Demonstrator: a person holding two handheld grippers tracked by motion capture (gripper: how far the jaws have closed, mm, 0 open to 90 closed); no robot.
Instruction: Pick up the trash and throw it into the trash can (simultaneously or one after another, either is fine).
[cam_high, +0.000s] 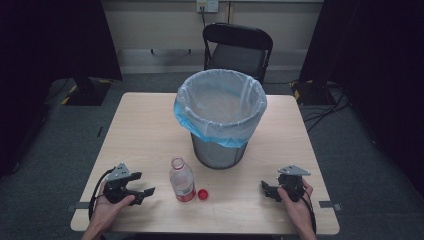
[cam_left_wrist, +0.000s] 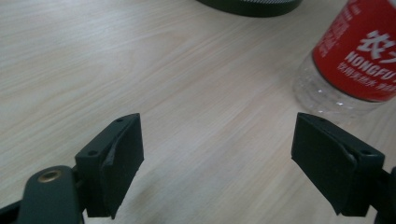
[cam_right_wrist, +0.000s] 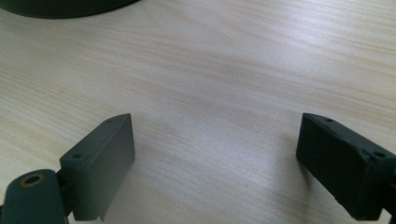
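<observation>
Bottle (cam_high: 182, 179) with a red label stands upright and uncapped near the front edge of the wooden table (cam_high: 140, 125), its red cap (cam_high: 202, 194) lying just beside it. Behind them sits a wire bin (cam_high: 220, 117) lined with a pale blue bag. The left gripper (cam_high: 134, 188) rests on the table close to the bottle, jaws spread wide with nothing between them. The right gripper (cam_high: 270, 189) sits well apart on the other side, its jaws likewise wide and empty over bare wood.
</observation>
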